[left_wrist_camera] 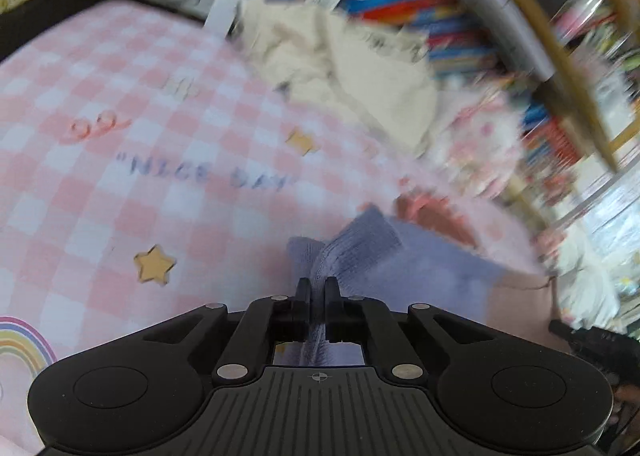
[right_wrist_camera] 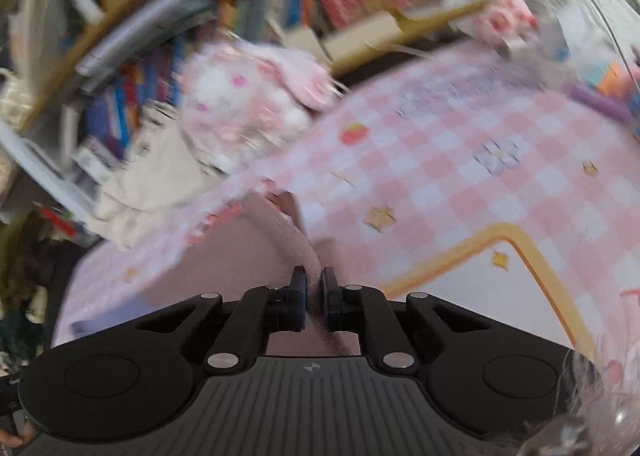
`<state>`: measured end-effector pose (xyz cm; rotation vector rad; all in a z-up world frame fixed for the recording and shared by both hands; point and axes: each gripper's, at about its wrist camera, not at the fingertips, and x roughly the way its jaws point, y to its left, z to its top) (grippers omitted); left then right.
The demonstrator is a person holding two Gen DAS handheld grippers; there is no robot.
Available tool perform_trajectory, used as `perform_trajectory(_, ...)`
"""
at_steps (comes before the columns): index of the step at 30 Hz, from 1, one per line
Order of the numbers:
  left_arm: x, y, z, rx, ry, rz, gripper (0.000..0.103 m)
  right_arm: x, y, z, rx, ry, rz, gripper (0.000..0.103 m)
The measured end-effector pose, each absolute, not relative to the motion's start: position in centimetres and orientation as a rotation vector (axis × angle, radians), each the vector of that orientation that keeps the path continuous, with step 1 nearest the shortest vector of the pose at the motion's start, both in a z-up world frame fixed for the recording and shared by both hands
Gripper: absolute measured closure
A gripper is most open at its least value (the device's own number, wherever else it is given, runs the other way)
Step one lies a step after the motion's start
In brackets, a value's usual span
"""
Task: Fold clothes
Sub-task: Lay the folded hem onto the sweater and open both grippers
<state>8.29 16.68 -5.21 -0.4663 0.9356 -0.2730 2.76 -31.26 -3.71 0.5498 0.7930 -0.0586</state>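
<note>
Lavender ribbed knit (left_wrist_camera: 360, 248) is being pinched between the closed jaws of the left gripper (left_wrist_camera: 318, 288), while the right gripper (right_wrist_camera: 314, 288) is clamping a dusty-pink band of fabric (right_wrist_camera: 296, 240); whether both belong to one garment I cannot tell. Both pieces are lying on the pink checked mat (left_wrist_camera: 140, 176), trailing toward its far edge, where a cream garment (left_wrist_camera: 340, 68) is sitting crumpled and unfolded beside a pink plush toy (right_wrist_camera: 240, 104). Judging by this, folding is only getting started: edges are being gripped, no neat fold is showing yet, and the cream piece is waiting.
</note>
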Motion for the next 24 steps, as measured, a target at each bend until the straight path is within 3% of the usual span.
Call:
perform_trajectory(4,8.8,15.4,-5.2,-0.337,0.942,-0.297,0.094,4.1,-30.7,-5.9,0.48,0.873,-0.082,0.093)
perform_trajectory(6,8.3,15.3,-4.5,-0.284,0.921,-0.316,0.086,4.1,-30.6,-5.5,0.471,0.863,-0.069,0.087)
perform_trajectory(8,7.9,15.4,-3.6,-0.251,0.872,-0.323,0.064,3.7,-30.5,-4.6,0.447,0.837,-0.051,0.085)
perform_trajectory(10,8.1,15.0,-2.9,-0.218,0.822,-0.333,0.052,3.7,-30.1,-4.1,0.402,0.831,-0.051,0.083)
perform_trajectory(13,8.9,13.9,-2.3,-0.148,0.781,-0.353,0.051,3.8,-29.6,-4.3,0.358,0.853,-0.054,0.083)
perform_trajectory(15,9.9,12.6,-2.7,-0.074,0.801,-0.365,0.052,4.1,-29.3,-4.7,0.352,0.875,-0.064,0.09)
perform_trajectory(16,10.3,12.2,-3.1,-0.05,0.818,-0.361,0.057,4.2,-29.1,-5.0,0.35,0.886,-0.071,0.091)
perform_trajectory(17,10.7,11.9,-3.5,-0.026,0.835,-0.357,0.089,4.3,-29.0,-5.2,0.35,0.894,-0.078,0.091)
perform_trajectory(18,10.7,11.9,-3.4,-0.025,0.83,-0.351,0.102,4.4,-29.0,-5.3,0.352,0.896,-0.085,0.092)
perform_trajectory(24,9.3,13.9,-2.5,-0.106,0.757,-0.312,0.101,4.2,-28.9,-5.5,0.362,0.899,-0.096,0.093)
